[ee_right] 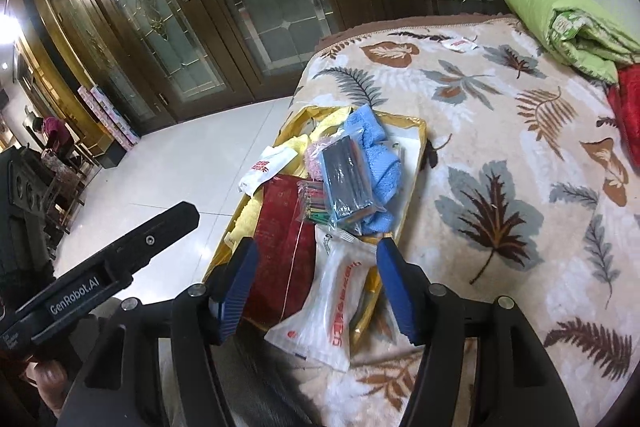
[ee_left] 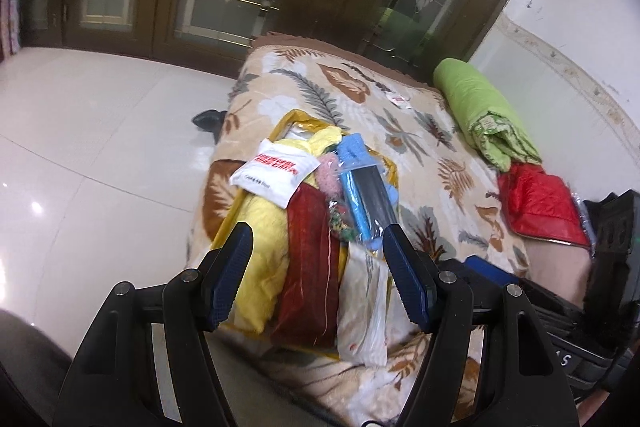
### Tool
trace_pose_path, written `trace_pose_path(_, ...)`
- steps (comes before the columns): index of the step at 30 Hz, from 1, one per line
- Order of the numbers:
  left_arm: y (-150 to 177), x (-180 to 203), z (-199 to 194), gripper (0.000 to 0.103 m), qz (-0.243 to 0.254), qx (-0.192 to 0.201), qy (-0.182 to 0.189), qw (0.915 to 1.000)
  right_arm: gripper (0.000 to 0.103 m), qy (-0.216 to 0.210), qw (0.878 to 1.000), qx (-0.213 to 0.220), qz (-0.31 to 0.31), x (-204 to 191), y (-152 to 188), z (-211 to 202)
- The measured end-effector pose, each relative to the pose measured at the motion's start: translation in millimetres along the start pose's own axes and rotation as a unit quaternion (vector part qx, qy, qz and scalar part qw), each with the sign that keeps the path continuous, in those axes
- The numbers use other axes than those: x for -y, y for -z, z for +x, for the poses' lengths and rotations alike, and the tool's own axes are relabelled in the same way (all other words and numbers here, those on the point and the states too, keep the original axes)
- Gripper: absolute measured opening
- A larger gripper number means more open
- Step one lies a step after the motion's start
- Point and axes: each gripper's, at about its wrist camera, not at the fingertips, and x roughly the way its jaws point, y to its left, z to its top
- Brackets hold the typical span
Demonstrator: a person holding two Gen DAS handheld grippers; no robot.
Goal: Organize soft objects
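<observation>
Yellow-rimmed and open, the bag lay on the leaf-print blanket near the bed's floor-side edge, heaped with soft things: a blue towel, a yellow cloth, a dark red cloth and plastic packets (one white packet hung over the rim). Both claws hovered above the heap's near end, left gripper and right gripper spread wide, gripping nothing. A green quilt lay well apart by the wall.

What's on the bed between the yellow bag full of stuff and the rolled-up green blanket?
Mostly bare leaf-print blanket. Between the yellow bag and the green blanket, a small white packet lies near the far edge. Both views show it.
</observation>
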Motion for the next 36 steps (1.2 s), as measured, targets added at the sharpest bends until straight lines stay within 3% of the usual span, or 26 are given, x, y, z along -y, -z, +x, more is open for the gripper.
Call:
trace_pose_path(2,3.7,7.2,-6.5,0.068,0.011,0.005,-0.017,0.9998,0.071,0.001,1.0,0.005,-0.002,-1.6,3.3,-7.1)
trace_pose_path(12,20.1,22.2,-31.6,0.068,0.043,0.023,-0.114,0.9923,0.071,0.019,0.999,0.015,-0.024,-12.3,14.7,-29.2)
trace_pose_path(17,24.6,13.0,-40.5,0.068,0.021,0.022,-0.11,0.9935,0.071,0.031,0.999,0.015,-0.029,-19.5,20.0,-33.8)
trace_pose_path(36,27.2,15.3,-40.8,0.068,0.036,0.012,-0.138,0.9897,0.072,0.069,0.997,0.01,-0.033,-30.0,22.3,-33.8)
